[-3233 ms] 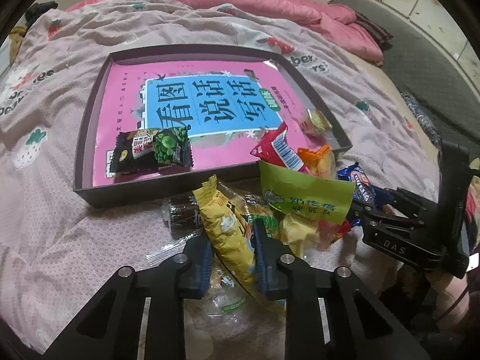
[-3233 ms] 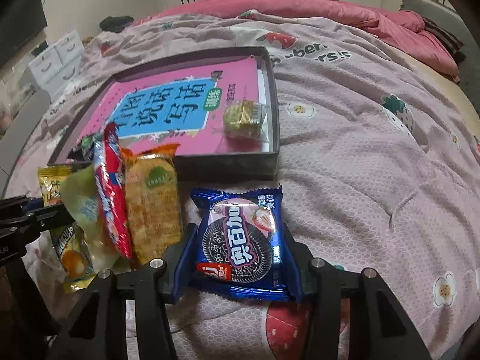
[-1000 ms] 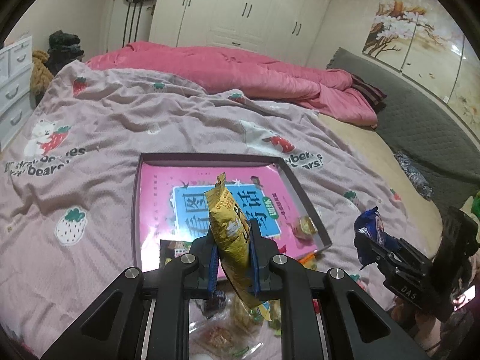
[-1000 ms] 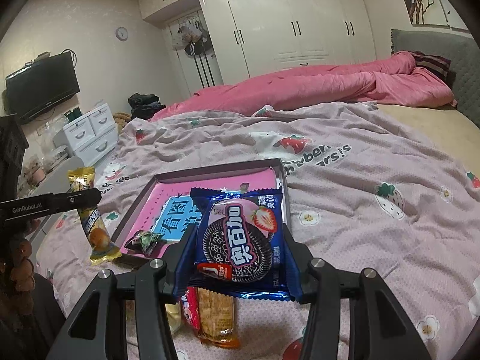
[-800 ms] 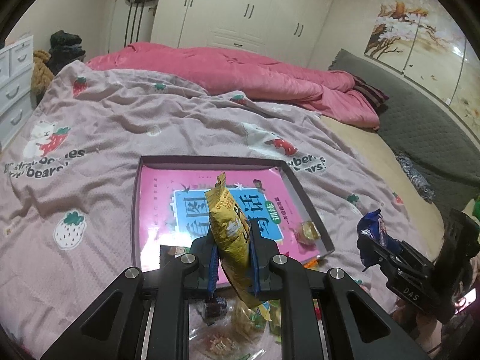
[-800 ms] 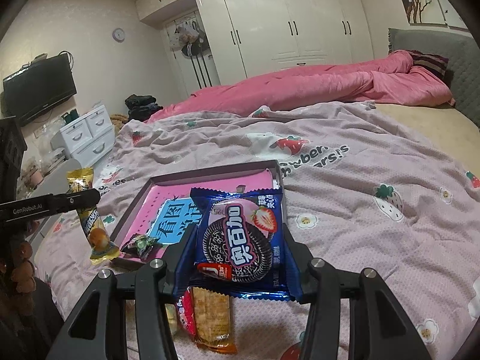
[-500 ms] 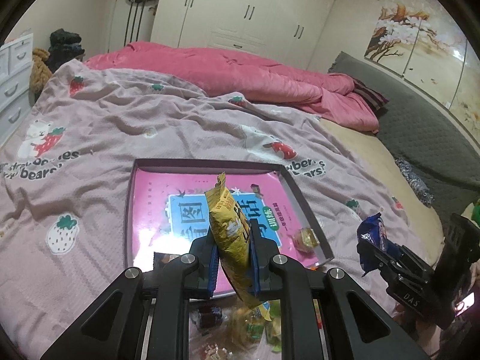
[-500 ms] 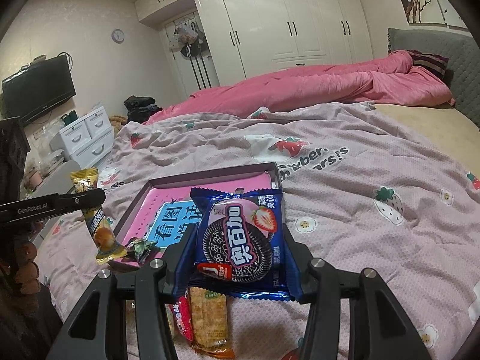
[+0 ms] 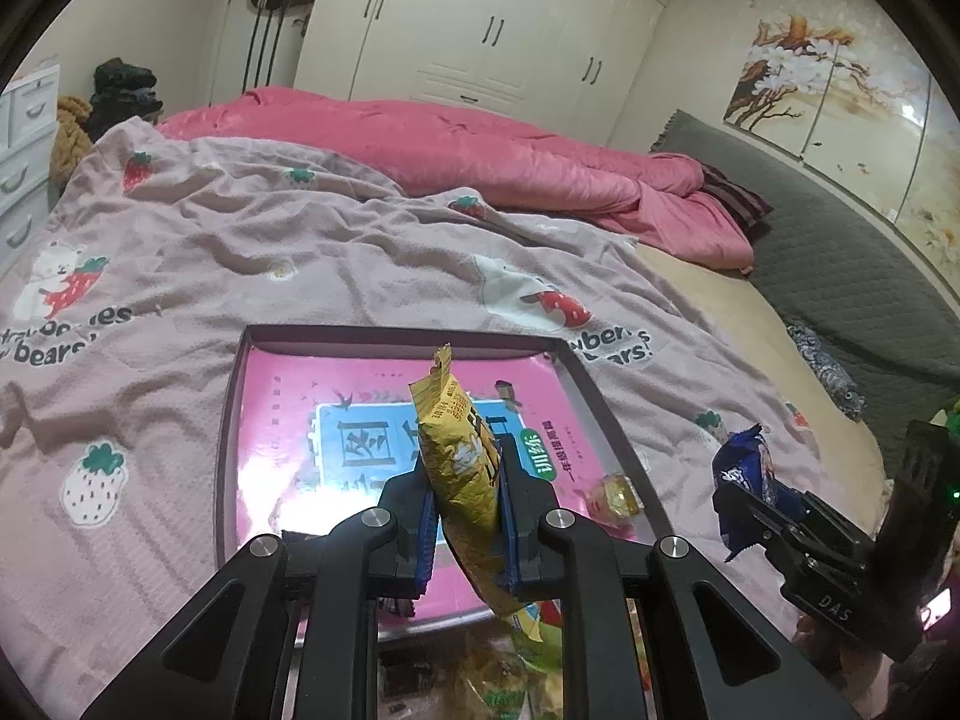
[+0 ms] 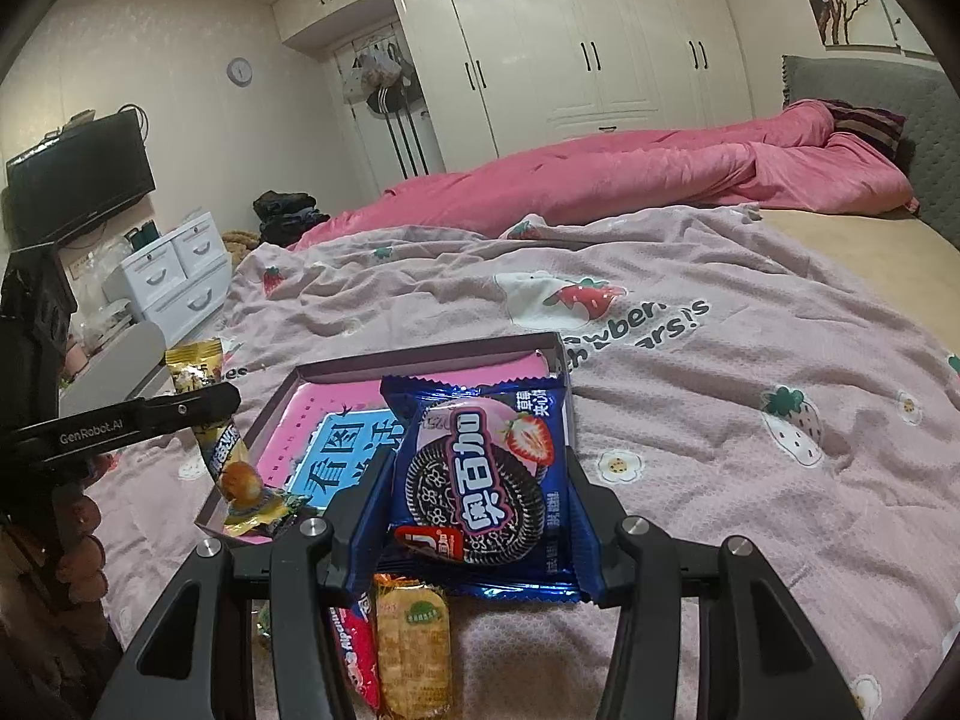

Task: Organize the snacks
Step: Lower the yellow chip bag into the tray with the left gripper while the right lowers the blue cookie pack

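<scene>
My left gripper (image 9: 465, 474) is shut on a yellow snack packet (image 9: 459, 468) and holds it upright in the air over the near part of the dark tray (image 9: 231, 396). The tray lies on the bed with a pink book (image 9: 288, 420) inside. My right gripper (image 10: 477, 480) is shut on a blue Oreo packet (image 10: 480, 474), held above the bed at the tray's near right corner (image 10: 555, 351). The left gripper with the yellow packet (image 10: 231, 462) shows at the left of the right wrist view. A gold wrapped sweet (image 9: 615, 495) lies in the tray's right corner.
Loose snacks lie on the pink strawberry blanket (image 9: 240, 252) below both grippers, among them a biscuit pack (image 10: 414, 648) and a red packet (image 10: 360, 660). A pink quilt (image 9: 480, 162) lies further back. White drawers (image 10: 180, 276) stand beside the bed.
Both grippers lifted their packets off the bed since 3.2 s ago. In the last second the left gripper has drifted over the tray's near edge; the right has barely moved.
</scene>
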`<state>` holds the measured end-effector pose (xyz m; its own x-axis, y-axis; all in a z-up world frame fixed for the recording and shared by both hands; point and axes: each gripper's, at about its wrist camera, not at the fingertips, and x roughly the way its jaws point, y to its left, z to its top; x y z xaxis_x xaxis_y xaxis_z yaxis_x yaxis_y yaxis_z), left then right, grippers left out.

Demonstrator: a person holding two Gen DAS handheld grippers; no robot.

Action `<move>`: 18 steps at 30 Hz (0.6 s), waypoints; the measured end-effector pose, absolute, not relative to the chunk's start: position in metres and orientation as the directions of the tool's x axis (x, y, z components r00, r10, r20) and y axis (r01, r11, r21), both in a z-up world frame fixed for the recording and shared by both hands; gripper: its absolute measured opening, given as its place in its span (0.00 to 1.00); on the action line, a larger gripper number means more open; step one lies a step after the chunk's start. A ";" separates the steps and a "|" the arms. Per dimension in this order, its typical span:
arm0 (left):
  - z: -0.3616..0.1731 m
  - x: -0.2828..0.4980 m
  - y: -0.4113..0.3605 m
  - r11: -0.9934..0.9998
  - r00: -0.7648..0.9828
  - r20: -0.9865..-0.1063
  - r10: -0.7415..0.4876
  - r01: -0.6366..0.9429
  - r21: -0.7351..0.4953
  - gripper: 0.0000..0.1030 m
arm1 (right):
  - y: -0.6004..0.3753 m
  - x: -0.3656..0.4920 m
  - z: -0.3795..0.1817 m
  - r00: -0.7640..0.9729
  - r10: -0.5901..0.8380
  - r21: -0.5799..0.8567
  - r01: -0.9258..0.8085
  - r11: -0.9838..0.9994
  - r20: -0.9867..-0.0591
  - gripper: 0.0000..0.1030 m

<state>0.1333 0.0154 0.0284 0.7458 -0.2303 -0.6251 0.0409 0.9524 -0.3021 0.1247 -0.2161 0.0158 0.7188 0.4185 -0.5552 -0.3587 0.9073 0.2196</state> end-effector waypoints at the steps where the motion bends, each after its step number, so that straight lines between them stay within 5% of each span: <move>1: 0.027 0.134 0.016 0.951 0.746 -0.623 -0.233 0.042 -0.306 0.17 | -0.215 0.126 0.015 0.716 0.420 0.219 -0.361 0.907 -0.558 0.50; 18: -0.015 0.163 0.015 0.957 0.721 -0.665 -0.196 -0.009 -0.291 0.17 | -0.201 0.150 -0.001 0.684 0.420 0.210 -0.372 0.904 -0.596 0.50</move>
